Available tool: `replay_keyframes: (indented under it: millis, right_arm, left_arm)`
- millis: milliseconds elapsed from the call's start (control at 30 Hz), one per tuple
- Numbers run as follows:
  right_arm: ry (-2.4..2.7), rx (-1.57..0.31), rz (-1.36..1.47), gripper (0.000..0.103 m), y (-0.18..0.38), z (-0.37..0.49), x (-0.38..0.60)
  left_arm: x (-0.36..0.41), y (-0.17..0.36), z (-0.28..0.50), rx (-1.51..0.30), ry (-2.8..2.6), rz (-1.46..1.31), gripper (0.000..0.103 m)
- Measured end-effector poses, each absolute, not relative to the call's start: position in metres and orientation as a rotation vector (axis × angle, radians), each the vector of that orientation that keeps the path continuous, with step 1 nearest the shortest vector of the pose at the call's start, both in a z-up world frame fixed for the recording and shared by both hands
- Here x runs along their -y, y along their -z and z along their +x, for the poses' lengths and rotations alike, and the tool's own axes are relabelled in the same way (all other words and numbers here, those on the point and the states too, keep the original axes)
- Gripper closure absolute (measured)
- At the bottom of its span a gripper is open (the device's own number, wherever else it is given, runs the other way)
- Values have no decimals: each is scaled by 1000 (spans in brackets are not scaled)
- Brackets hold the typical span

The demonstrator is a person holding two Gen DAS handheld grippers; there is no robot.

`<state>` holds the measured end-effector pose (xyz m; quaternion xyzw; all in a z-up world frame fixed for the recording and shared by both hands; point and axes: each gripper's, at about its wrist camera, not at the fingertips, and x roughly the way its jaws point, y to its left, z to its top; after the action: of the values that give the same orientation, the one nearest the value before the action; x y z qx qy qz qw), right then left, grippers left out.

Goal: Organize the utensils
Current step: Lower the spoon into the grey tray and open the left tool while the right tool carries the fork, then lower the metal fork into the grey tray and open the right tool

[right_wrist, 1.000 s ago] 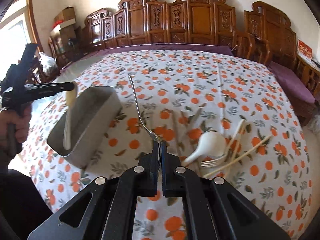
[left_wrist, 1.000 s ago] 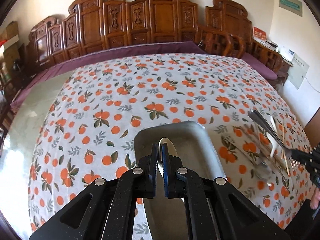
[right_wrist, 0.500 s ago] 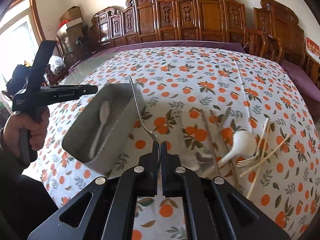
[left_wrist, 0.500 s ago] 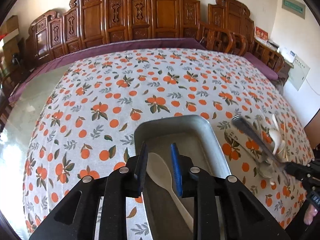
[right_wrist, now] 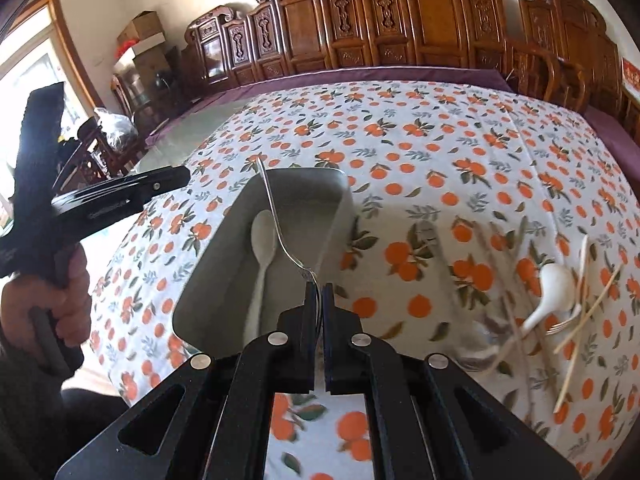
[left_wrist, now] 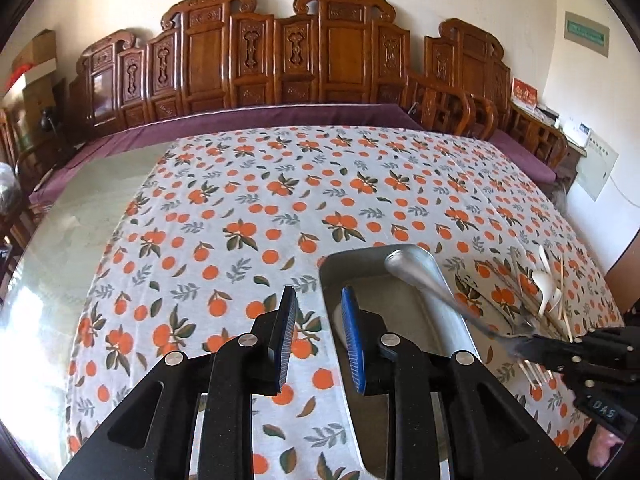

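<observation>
Your right gripper [right_wrist: 319, 292] is clamped on a metal fork [right_wrist: 280, 232] held over the metal tray [right_wrist: 340, 196] at frame centre, where a white spoon [right_wrist: 262, 248] lies, while your left gripper [left_wrist: 316, 320] stands apart beside it.

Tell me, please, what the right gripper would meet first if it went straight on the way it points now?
Probably the metal tray: the right gripper, shut on a metal fork, points over its open top, where a white spoon lies. Depth is unclear.
</observation>
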<state>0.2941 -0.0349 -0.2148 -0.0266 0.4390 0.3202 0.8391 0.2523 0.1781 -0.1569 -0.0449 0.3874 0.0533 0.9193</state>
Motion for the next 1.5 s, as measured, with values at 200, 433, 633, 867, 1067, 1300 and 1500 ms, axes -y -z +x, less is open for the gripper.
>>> replay_keyframes:
  millis: [200, 433, 633, 867, 1067, 1300, 1500]
  right_arm:
    - [-643, -935, -99, 99, 222, 293, 2]
    - [-550, -898, -175, 99, 229, 302, -8]
    - [-525, -909, -218, 99, 233, 309, -26]
    - [-572, -939, -162, 97, 237, 303, -28]
    - [-644, -970, -113, 92, 237, 295, -24]
    - [-700, -993, -69, 91, 236, 287, -20]
    - [-740, -945, -85, 91, 222, 276, -11]
  left_arm:
    - [-187, 155, 247, -789, -110, -107, 81]
    - [-192, 155, 244, -786, -108, -125, 81]
    - [-189, 155, 245, -786, -105, -120, 81]
    - [-189, 155, 245, -787, -104, -119, 81]
    - [-185, 156, 247, -788, -98, -110, 81]
    - [-179, 157, 248, -792, -90, -98, 81]
    - [-175, 157, 249, -793, -78, -107, 81]
